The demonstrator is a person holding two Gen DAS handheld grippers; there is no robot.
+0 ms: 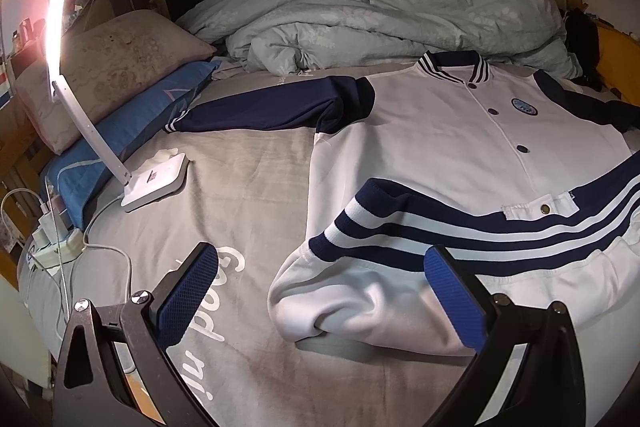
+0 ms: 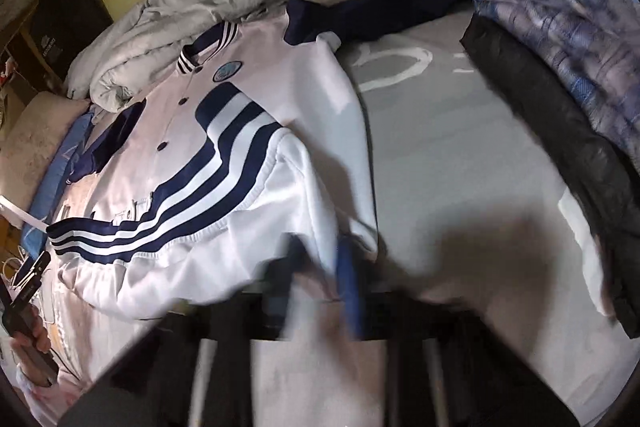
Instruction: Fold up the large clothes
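The white-and-navy jacket point(image 1: 460, 131) lies front-up on the grey bed sheet point(image 1: 248, 179), collar toward 12 o'clock, its striped hem folded up over the body. The left gripper point(image 1: 320, 291) hangs released — its 2 blue pads point(image 1: 188, 291) spread wide, the folded white corner between them at 6 o'clock, not pinched. The right gripper point(image 2: 324, 283) is clenched on the jacket's white edge, blurred in its own view. A lit desk lamp point(image 1: 156, 179) sits at 9 o'clock; a rumpled duvet point(image 1: 400, 15) lies beyond the collar.
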